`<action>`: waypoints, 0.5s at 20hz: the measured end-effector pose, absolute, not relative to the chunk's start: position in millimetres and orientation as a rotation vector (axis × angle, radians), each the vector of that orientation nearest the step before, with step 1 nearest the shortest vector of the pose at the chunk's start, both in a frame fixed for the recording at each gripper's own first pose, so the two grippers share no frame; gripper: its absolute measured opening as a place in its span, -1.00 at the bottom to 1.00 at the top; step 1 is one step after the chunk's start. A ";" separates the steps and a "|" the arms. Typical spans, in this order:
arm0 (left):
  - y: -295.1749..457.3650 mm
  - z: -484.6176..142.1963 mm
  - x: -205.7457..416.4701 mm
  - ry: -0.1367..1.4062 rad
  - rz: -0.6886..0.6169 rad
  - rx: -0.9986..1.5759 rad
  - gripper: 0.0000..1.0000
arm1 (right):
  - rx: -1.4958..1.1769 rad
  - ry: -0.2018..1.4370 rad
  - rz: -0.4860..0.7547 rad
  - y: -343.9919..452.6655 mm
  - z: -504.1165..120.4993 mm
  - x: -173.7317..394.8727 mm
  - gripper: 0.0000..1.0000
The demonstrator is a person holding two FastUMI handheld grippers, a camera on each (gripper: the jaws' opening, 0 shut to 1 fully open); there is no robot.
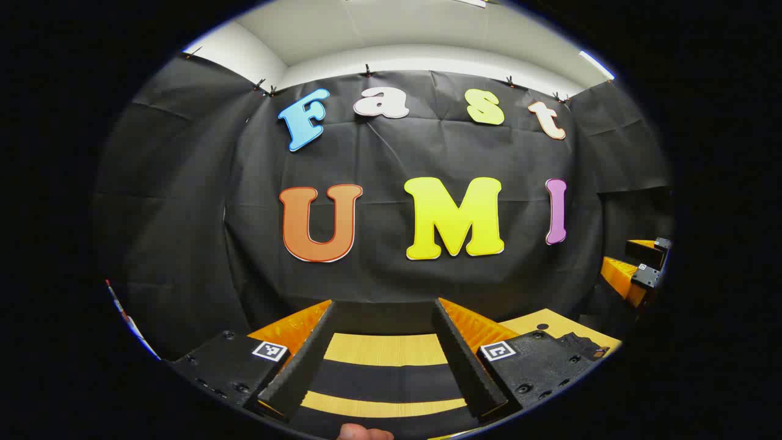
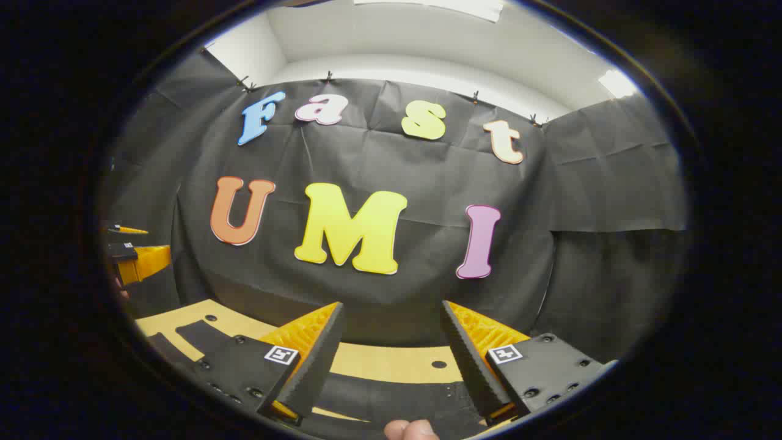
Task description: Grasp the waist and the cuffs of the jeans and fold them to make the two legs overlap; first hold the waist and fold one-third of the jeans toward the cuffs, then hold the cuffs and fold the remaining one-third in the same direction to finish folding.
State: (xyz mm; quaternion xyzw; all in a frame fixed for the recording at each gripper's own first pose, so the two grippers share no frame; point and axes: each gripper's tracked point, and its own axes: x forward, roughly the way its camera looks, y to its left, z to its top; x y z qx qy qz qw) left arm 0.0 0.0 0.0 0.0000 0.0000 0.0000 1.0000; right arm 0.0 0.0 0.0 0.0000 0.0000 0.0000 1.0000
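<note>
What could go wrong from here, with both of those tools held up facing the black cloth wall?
Both are open and hold nothing. The left tool and right tool point at the wall, not down, so the person might reach down without seeing the garment well. The right tool also sits close at the left gripper view's edge, so the two could bump.

Black cloth wall (image 1: 391, 159) beneath white ceiling (image 2: 427, 36) with lit panels (image 2: 617, 82).

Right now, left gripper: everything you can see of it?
The left gripper shows at the bottom of the left gripper view: two dark, ribbed-looking pads on orange fingers, each on a black bolted block with a small square marker. Its jaws stand wide apart, holding nothing, pointing level at the black cloth wall above the wood-and-black table. A fingertip peeks below.
</note>
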 end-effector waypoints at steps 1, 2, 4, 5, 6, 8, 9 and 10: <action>1.0 1.9 1.2 -0.003 0.000 -0.001 0.96 | 0.005 0.000 -0.004 -1.8 -0.7 1.0 0.89; 2.1 2.3 3.3 0.000 0.002 -0.005 0.96 | 0.003 0.003 -0.007 -2.9 -1.2 1.6 0.89; 0.2 -0.2 6.8 0.017 -0.007 -0.015 0.96 | -0.007 0.003 -0.008 -3.6 -1.9 3.1 0.89; -0.4 1.9 7.1 0.017 -0.009 -0.010 0.97 | -0.006 0.001 -0.008 -3.6 -1.6 3.6 0.89; 0.8 4.7 6.6 0.012 -0.008 -0.003 0.97 | -0.001 0.002 -0.010 -3.8 -1.9 3.7 0.89; 2.2 6.6 9.8 0.008 -0.008 -0.002 0.97 | 0.004 0.002 -0.010 -3.3 -2.1 6.1 0.93; 2.9 3.8 8.7 0.012 -0.005 -0.003 0.97 | 0.003 0.001 -0.007 -3.8 -2.9 7.3 0.89; 3.7 2.9 8.4 0.015 -0.002 -0.005 0.97 | 0.001 0.004 -0.003 -2.5 -2.8 8.1 0.93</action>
